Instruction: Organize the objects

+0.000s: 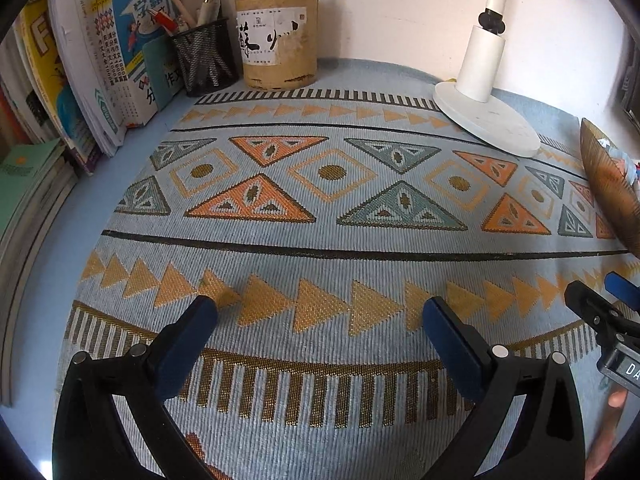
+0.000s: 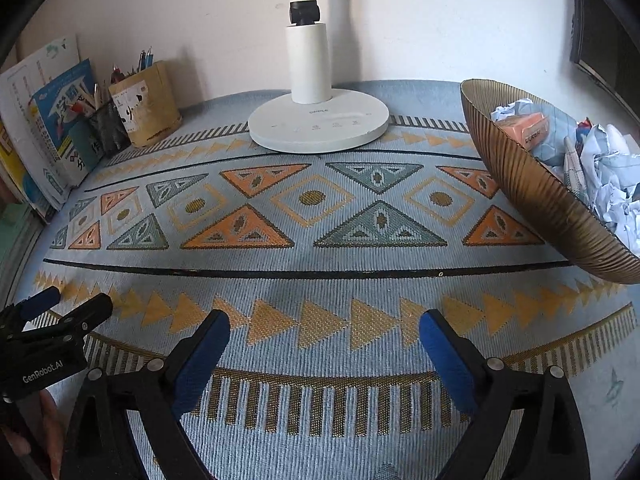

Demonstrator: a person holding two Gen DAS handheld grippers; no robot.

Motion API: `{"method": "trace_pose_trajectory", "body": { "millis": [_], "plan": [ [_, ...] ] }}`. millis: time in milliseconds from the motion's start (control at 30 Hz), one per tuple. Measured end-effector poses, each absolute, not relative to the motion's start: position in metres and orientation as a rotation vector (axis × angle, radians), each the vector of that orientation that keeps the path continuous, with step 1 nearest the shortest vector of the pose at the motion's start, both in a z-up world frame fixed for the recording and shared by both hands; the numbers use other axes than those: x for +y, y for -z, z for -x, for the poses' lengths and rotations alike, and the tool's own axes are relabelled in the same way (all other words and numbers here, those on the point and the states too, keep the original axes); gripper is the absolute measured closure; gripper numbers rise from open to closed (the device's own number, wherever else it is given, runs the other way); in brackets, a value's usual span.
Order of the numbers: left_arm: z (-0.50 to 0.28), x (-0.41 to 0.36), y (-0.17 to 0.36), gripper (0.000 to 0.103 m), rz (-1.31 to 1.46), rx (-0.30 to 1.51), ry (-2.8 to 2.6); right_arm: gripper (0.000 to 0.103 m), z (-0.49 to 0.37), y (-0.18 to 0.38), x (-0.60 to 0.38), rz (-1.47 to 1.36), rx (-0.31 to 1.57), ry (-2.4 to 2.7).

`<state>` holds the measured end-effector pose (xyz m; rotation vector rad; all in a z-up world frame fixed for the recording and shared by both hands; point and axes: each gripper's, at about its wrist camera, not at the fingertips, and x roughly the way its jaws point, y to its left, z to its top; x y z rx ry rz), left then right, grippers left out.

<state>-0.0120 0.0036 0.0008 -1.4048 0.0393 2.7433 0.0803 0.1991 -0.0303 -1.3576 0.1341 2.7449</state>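
Both grippers, left gripper (image 1: 320, 312) and right gripper (image 2: 324, 328), hover over the table mat (image 2: 320, 216) with fingers spread wide, empty. Crumpled paper (image 2: 608, 168) and an orange box (image 2: 526, 128) sit in the ribbed bowl (image 2: 532, 192), far right: light, soft, crushable; pinch a fold. Lamp base (image 2: 320, 128) stands just beside the bowl.

Your left gripper (image 1: 320, 306) hangs angled down, jaws spread wide, nothing between the blue pads (image 1: 448, 328). Your right gripper (image 2: 325, 320) sits just beside it, same downward tilt, also spread wide and empty, pads (image 2: 442, 350) clear of everything.
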Motion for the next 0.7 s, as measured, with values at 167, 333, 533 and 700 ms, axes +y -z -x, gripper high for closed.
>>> {"method": "trace_pose_trajectory", "body": {
  "millis": [167,333,533,700],
  "plan": [
    [0.0123,0.0023,0.0002,0.0,1.403,0.042,-2.74,0.008,-0.0786,0.032,0.1998,1.378,0.131,-2.73],
    [0.0122,0.0019,0.0008,0.0,1.401,0.043,-2.739,0.008,-0.0785,0.032,0.1998,1.382,0.13,-2.729],
    [0.0124,0.0035,0.0009,0.0,1.402,0.044,-2.739,0.007,-0.0769,0.0334,0.1991,1.393,0.127,-2.717],
    [0.0153,0.0024,0.001,0.0,1.408,0.043,-2.739,0.002,-0.0747,0.036,0.1948,1.415,0.081,-2.687]
  ]
}}
